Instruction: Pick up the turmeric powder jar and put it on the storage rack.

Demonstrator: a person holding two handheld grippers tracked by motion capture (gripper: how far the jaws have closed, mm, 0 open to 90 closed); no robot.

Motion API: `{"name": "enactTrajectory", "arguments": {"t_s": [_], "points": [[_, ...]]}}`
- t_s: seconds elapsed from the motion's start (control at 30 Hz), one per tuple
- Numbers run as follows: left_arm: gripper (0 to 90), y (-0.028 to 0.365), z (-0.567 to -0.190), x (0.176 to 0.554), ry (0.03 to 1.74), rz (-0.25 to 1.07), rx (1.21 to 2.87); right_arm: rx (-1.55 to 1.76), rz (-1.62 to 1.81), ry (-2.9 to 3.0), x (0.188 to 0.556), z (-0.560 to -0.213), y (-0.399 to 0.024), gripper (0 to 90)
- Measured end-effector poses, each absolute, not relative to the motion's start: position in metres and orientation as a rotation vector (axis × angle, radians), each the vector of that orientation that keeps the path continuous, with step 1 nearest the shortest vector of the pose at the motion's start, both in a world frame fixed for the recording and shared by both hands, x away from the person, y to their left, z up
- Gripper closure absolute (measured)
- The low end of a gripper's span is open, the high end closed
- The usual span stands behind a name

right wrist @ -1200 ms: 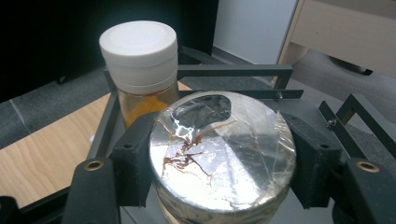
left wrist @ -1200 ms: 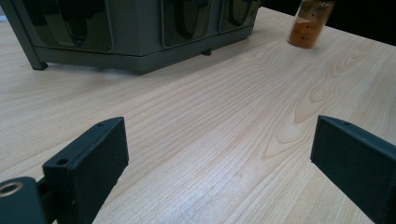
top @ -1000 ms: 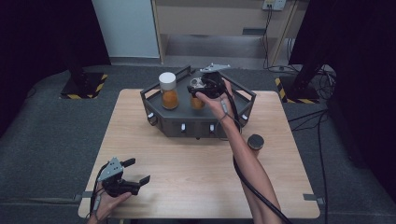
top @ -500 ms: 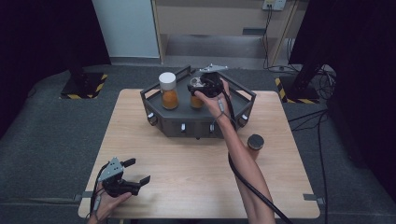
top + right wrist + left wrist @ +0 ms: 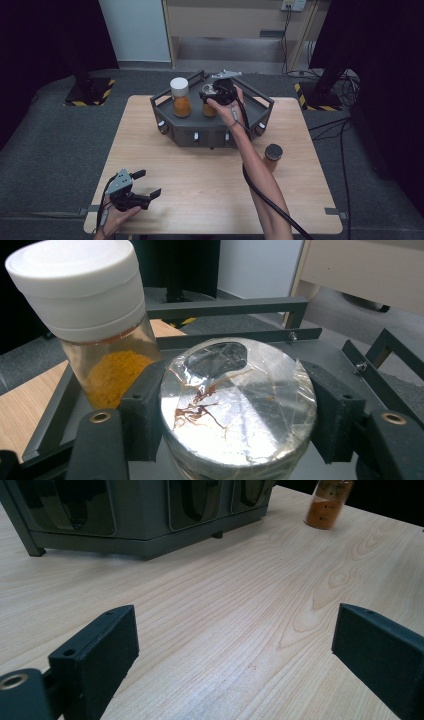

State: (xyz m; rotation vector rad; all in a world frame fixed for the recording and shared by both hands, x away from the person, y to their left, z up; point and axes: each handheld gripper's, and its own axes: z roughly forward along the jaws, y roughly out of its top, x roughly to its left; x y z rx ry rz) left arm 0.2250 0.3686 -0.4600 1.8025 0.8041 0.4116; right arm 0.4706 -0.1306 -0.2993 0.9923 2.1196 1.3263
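Right gripper [image 5: 235,420] clamped on foil-topped jar [image 5: 239,397] (beside white-lidded jar [image 5: 85,315]) in rack [image 5: 260,107]; left gripper [image 5: 235,650] open over table [image 5: 240,605].

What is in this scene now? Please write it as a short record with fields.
surface: wooden table
rack: dark grey tray stand at the far middle of the table
right gripper: shut on foil-topped jar, over the stand
beside it: white-lidded jar with orange powder, on the stand
left gripper: open, holding nothing, near table edge
apart: dark-lidded jar on the table right of the stand
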Motion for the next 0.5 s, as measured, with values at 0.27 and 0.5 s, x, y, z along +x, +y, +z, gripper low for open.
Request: {"name": "enactTrajectory", "arguments": {"t_s": [0.27, 0.5], "points": [[4.0, 0.3687, -0.4601, 0.2250, 0.802, 0.411, 1.802, 1.000, 1.323, 2.121, 0.4712, -0.3051, -0.1305, 34.3], [3.9, 0.3687, -0.4601, 0.2249, 0.805, 0.412, 1.801, 1.008, 1.349, 2.103, 0.4705, -0.3097, -0.1335, 34.2]]}}
